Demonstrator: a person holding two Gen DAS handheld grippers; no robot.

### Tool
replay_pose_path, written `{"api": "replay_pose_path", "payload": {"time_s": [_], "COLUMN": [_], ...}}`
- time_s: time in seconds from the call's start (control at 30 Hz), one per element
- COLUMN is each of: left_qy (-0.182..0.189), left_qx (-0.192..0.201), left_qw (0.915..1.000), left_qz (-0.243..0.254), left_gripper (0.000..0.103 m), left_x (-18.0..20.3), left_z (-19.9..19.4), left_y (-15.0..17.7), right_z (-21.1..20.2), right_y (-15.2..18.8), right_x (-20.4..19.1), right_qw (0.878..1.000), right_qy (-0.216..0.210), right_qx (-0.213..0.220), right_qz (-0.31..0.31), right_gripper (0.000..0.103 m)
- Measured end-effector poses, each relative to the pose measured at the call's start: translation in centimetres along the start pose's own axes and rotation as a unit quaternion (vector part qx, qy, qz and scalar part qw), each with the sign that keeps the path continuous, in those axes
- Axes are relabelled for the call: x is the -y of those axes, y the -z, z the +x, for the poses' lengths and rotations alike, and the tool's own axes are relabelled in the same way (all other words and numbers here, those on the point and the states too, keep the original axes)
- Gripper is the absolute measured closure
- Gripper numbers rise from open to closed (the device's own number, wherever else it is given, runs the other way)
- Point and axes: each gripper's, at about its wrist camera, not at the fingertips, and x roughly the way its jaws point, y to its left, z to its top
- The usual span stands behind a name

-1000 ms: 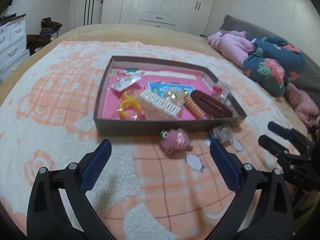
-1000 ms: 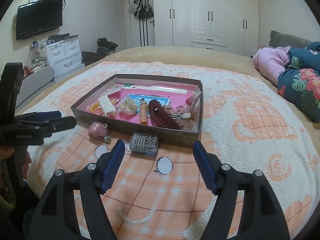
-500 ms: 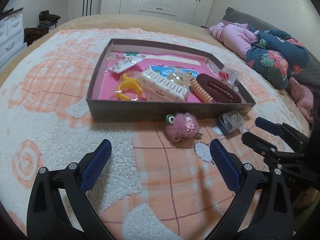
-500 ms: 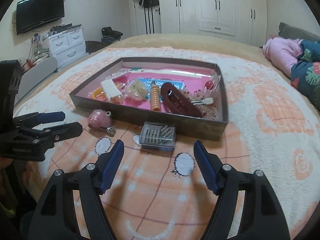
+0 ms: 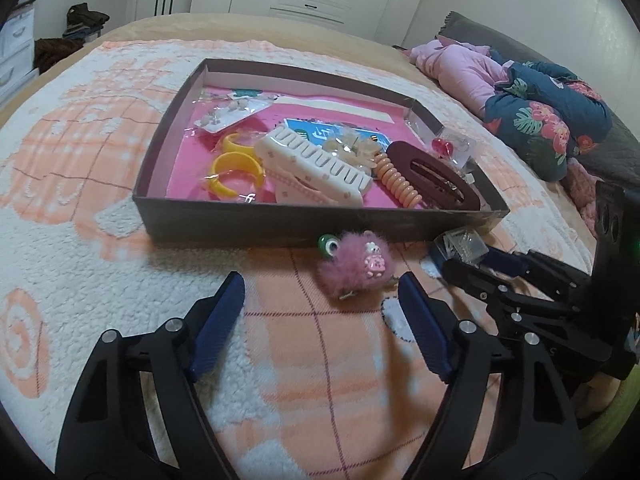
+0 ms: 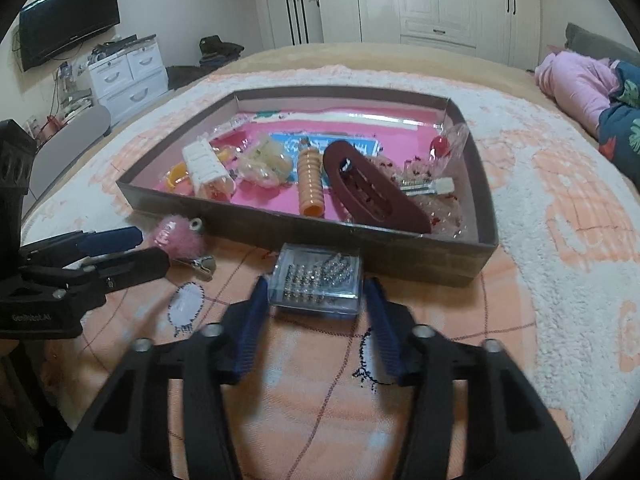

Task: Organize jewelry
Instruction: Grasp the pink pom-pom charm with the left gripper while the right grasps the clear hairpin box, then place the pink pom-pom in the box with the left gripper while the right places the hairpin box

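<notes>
The right claw (image 6: 316, 300) is spread around the clear case (image 6: 316, 282) beside the box (image 6: 400, 254); the left claw (image 5: 320, 300) is spread near the pompom (image 5: 354, 266) on the bed.

Fluffy clip (image 5: 354, 264) and stud case (image 6: 316, 280) lie before the tray (image 5: 280, 224)

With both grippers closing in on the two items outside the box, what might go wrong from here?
1. The right gripper, open, straddles the small clear plastic case of studs lying against the dark cardboard box; pushing forward may jam it against the wall.
2. The smooth case could slip when squeezed, perhaps spilling studs.
3. The left gripper, open, nears the pink fluffy hair clip; soft fur may compress and slip.
</notes>
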Motion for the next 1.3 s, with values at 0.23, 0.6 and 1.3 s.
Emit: {"api": "replay_pose_path", "payload": {"time_s": [0.23,0.6,1.3], "left_qy": [0.012,0.018,-0.009], "left_qx": [-0.011,-0.007,0.052], "left_qw": [0.9998,0.9997,0.9986], "left_qz": [0.013,0.018,-0.008], "left_gripper": [0.056,0.075,0.075], "left_x": [1.5,1.9,-0.8], "left_z": [1.4,1.2,-4.3], "left_y": [-0.6,-0.7,-1.1], "right_z": [-1.0,-2.9,-5.1], "right_y": [0.4,1.4,-0.5], "right_x": [0.6,1.2,-2.9], "right_qw": [1.0,1.0,0.998], "right_qy": [0.003,0.006,-0.023], "right_qx": [0.017,0.025,0.054], "right_qz": [0.003,0.003,-0.033], "right_gripper": [0.059,0.059,0.059]}}
